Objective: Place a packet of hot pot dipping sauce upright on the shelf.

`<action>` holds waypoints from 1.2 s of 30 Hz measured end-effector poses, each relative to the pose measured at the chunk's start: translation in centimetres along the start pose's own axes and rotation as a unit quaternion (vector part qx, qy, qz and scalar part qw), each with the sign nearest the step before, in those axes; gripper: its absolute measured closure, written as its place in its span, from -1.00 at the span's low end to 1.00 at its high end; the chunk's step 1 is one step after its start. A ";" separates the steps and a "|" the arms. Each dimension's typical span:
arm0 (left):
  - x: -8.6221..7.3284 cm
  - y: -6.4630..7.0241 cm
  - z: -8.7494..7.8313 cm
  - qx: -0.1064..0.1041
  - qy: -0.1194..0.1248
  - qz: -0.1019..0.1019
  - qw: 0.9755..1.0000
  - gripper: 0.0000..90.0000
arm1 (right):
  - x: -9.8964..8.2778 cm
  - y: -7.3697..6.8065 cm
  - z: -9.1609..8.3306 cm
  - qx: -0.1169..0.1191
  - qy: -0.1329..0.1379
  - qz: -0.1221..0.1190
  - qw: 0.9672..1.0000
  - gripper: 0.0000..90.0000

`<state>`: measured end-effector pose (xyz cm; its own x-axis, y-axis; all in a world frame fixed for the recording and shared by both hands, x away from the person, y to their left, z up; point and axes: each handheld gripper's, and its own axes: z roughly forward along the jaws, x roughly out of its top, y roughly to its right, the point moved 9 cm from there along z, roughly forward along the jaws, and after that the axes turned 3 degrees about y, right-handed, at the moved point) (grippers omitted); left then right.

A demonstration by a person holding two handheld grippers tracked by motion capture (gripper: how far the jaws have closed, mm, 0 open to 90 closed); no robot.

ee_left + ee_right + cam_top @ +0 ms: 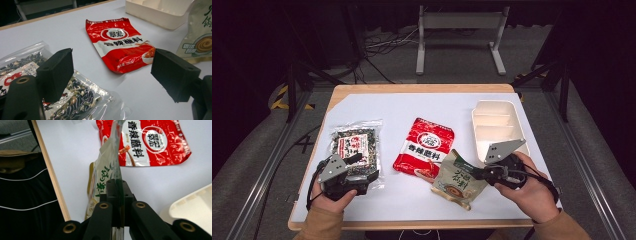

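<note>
Clamping my right gripper [478, 172] on the beige sauce pouch [458, 181], I held my left gripper [362, 172] apart over the seaweed packet [354, 142] at the counter's [412, 107] near left.

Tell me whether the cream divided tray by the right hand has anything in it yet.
Empty. The high view shows the tray with bare compartments; all three packets are outside it, one of them, the beige pouch, pinched in the right gripper.
</note>
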<state>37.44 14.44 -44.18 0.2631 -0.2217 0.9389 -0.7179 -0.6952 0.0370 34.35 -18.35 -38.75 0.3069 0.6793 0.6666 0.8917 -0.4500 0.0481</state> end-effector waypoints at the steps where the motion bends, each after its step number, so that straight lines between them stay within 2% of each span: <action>1: 0.0 0.1 0.1 -0.002 0.001 -0.001 1.000 -0.59 | 0.2 0.1 -0.1 -0.004 -0.001 -0.004 1.000 0.99; 4: 0.0 0.0 0.1 -0.003 -0.001 0.001 1.000 -0.59 | 0.7 0.5 -0.6 -0.015 -0.008 -0.019 1.000 0.99; 9: 0.0 -0.1 0.1 -0.001 0.001 -0.001 1.000 -0.59 | 1.1 1.2 -0.9 -0.033 -0.019 -0.028 0.999 0.99; 15: -0.1 -0.2 0.2 -0.001 -0.003 -0.004 1.000 -0.59 | 1.6 2.0 -1.5 -0.037 -0.022 -0.039 0.998 0.99; 22: -0.4 -0.3 0.2 0.003 -0.010 0.008 1.000 -0.61 | 2.4 2.6 -2.1 -0.041 -0.018 -0.046 0.998 0.99; 36: -0.6 -0.4 -0.2 0.008 -0.011 0.004 1.000 -0.61 | 4.3 4.1 -3.3 -0.058 -0.013 -0.061 0.996 0.99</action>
<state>37.43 14.93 -44.67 0.2724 -0.2424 0.9311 -0.7096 -0.7042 0.0243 38.26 -19.19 -33.18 0.2075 0.7471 0.6315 0.8792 -0.4255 0.2144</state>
